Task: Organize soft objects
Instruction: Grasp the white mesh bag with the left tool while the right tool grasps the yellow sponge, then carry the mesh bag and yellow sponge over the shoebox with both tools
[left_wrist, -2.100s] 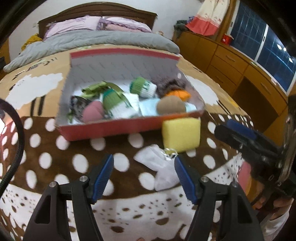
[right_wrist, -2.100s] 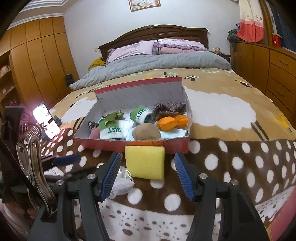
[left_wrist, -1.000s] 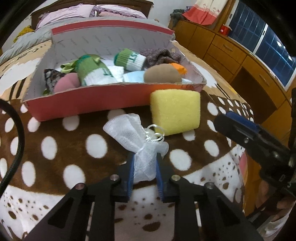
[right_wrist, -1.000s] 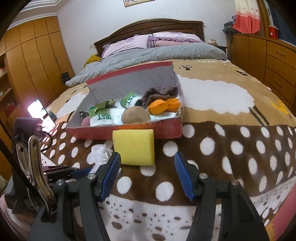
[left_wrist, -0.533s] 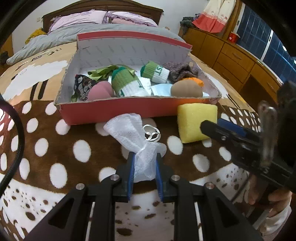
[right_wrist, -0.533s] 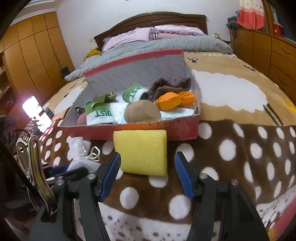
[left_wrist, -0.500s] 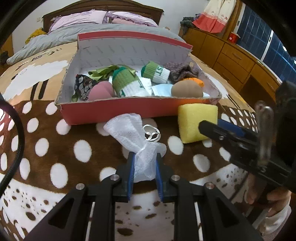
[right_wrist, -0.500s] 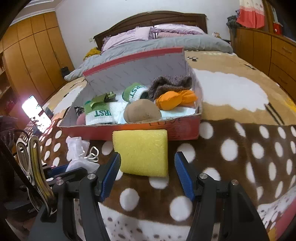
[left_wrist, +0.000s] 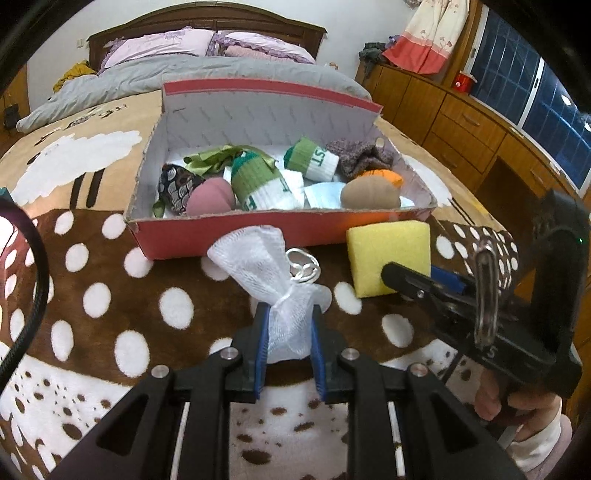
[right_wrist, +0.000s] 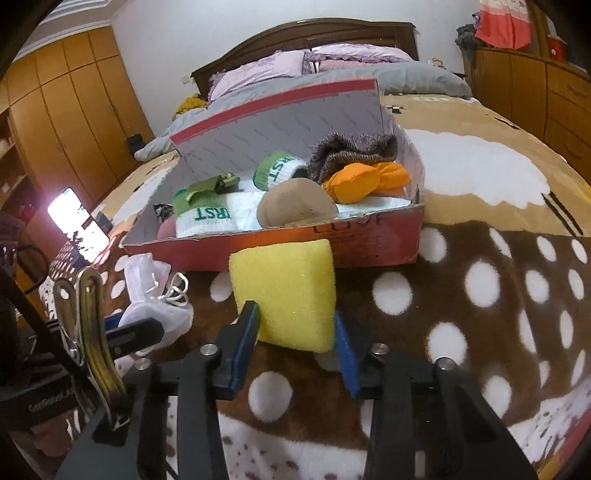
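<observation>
Left wrist view: the left gripper (left_wrist: 287, 360) pinches the lower end of the white mesh pouch (left_wrist: 271, 284), as it did half a second ago, its top flaring up in front of the red cardboard box (left_wrist: 236, 236) on the spotted brown blanket (left_wrist: 103, 295). To the right, the right gripper (right_wrist: 295, 345), spread wide half a second ago, has now closed on the near edge of the yellow sponge (right_wrist: 284, 291), which lies just before the box's front wall. Inside the box, from left: a dark patterned cloth (left_wrist: 176, 186), a pink sponge ball (left_wrist: 210, 195), green-and-white socks (left_wrist: 258, 182), a tan ball (left_wrist: 371, 192), an orange cloth bundle (right_wrist: 364, 182) and a grey knitted piece (right_wrist: 351, 151). The raised lid (left_wrist: 266, 110) hides the bed behind it.
</observation>
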